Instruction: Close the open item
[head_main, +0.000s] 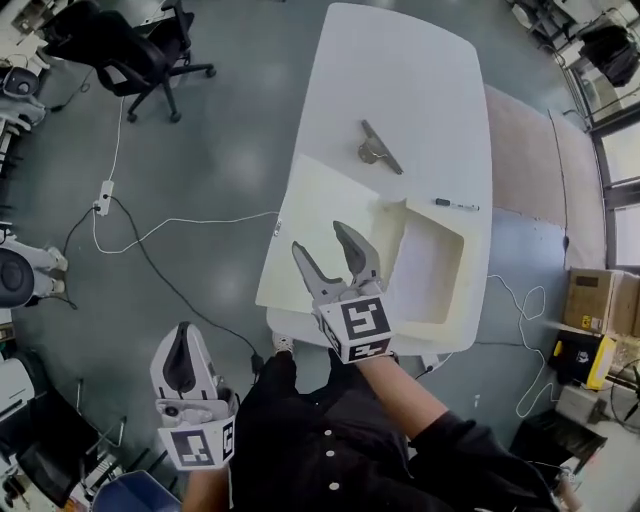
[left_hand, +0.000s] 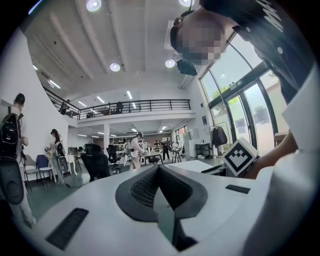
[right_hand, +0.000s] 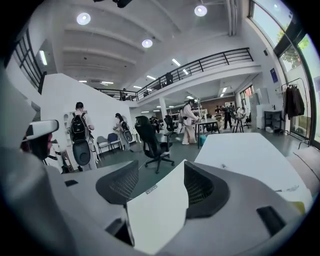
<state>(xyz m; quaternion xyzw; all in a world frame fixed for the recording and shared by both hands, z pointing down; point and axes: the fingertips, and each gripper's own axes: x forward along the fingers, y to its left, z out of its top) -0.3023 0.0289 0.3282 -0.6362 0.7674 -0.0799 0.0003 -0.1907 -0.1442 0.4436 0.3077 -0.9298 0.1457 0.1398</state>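
Observation:
A white flat box lies open at the near end of the white table (head_main: 420, 80). Its lid (head_main: 312, 215) is folded out to the left and its tray (head_main: 432, 268) sits to the right. My right gripper (head_main: 322, 242) hovers over the lid's near right part with its jaws wide apart. In the right gripper view the white lid panel (right_hand: 159, 212) shows between the right gripper's (right_hand: 160, 172) spread fingers, apart from both pads. My left gripper (head_main: 183, 342) hangs low at the left, off the table over the floor. Its (left_hand: 159, 174) jaws meet with nothing between them.
A grey metal tool (head_main: 378, 148) and a black marker pen (head_main: 456, 205) lie on the table beyond the box. A black office chair (head_main: 130, 50) and white cables (head_main: 150, 235) are on the floor to the left. Cardboard boxes (head_main: 598, 300) stand at the right.

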